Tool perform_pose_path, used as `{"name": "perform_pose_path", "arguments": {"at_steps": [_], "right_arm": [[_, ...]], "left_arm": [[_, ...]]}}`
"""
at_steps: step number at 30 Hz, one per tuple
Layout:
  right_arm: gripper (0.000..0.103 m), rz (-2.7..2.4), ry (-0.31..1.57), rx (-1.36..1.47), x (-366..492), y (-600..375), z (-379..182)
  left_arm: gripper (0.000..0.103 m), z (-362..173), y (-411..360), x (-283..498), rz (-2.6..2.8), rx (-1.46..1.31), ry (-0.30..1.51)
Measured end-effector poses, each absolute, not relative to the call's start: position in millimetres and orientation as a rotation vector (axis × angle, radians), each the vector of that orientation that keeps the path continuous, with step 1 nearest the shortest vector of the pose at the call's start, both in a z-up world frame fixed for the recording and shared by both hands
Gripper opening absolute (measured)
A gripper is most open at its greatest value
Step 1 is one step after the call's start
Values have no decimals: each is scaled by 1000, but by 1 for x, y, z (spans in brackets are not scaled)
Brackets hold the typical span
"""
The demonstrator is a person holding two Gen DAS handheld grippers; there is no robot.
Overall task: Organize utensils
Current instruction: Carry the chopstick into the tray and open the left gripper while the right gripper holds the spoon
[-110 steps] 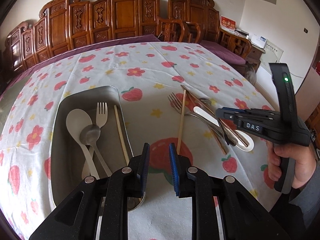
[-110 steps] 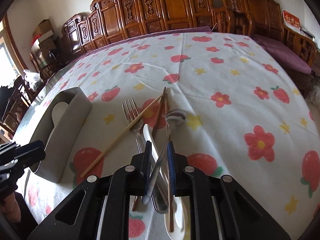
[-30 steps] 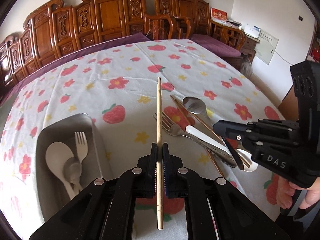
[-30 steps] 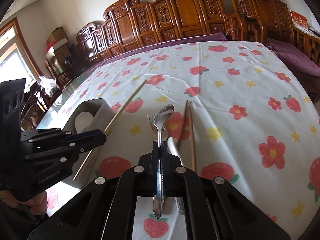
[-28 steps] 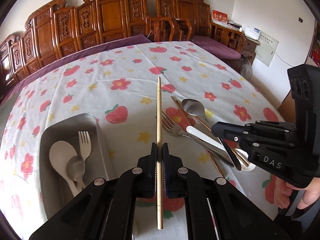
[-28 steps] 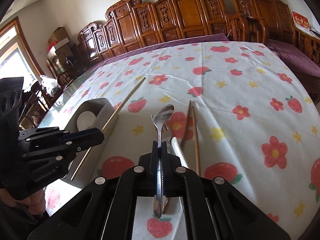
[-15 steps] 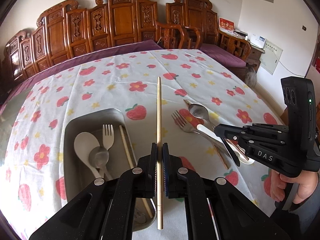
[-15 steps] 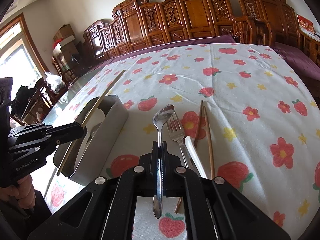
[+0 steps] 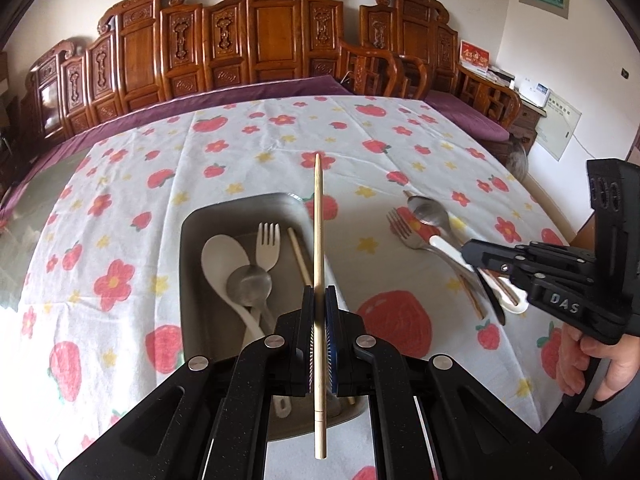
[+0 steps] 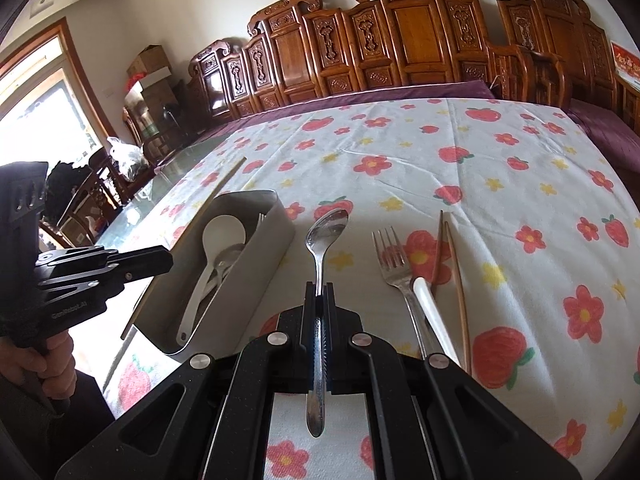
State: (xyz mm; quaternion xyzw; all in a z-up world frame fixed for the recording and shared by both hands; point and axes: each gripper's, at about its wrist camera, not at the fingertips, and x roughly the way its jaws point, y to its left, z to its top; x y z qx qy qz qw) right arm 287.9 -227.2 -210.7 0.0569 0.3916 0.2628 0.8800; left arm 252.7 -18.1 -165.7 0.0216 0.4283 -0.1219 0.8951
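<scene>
My left gripper [image 9: 319, 300] is shut on a pale wooden chopstick [image 9: 318, 220], held lengthwise above the right side of the steel tray [image 9: 192, 280]. Inside the tray lie a white spoon [image 9: 224, 254], a metal spoon [image 9: 249, 283], a pale fork [image 9: 267, 242] and another chopstick [image 9: 299, 256]. My right gripper [image 10: 319, 294] is shut on a metal spoon [image 10: 326, 232], lifted over the cloth just right of the tray [image 10: 256, 268]. On the cloth stay a metal fork [image 10: 394, 264], a white spoon handle [image 10: 430, 312] and two brown chopsticks [image 10: 456, 276].
A strawberry-and-flower tablecloth [image 9: 248, 148] covers the table. Carved wooden chairs [image 9: 260, 44] line its far side. The right gripper's body [image 9: 560, 284] and a hand [image 9: 592, 360] show at the right of the left wrist view; the left gripper's body [image 10: 80, 272] shows at the left of the right wrist view.
Both grippers shifted left with their utensils. The chopstick now hangs over the tray's right side instead of over the bare cloth, and the spoon has come closer to the tray.
</scene>
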Motion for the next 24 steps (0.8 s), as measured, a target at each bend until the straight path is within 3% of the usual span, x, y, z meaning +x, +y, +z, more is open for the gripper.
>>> {"name": "perform_pose_path", "arguments": {"at_steps": [24], "right_arm": [[4, 550, 819, 101, 287, -224, -213]], "left_arm": [[5, -217, 2, 286, -198, 18, 1010]]}}
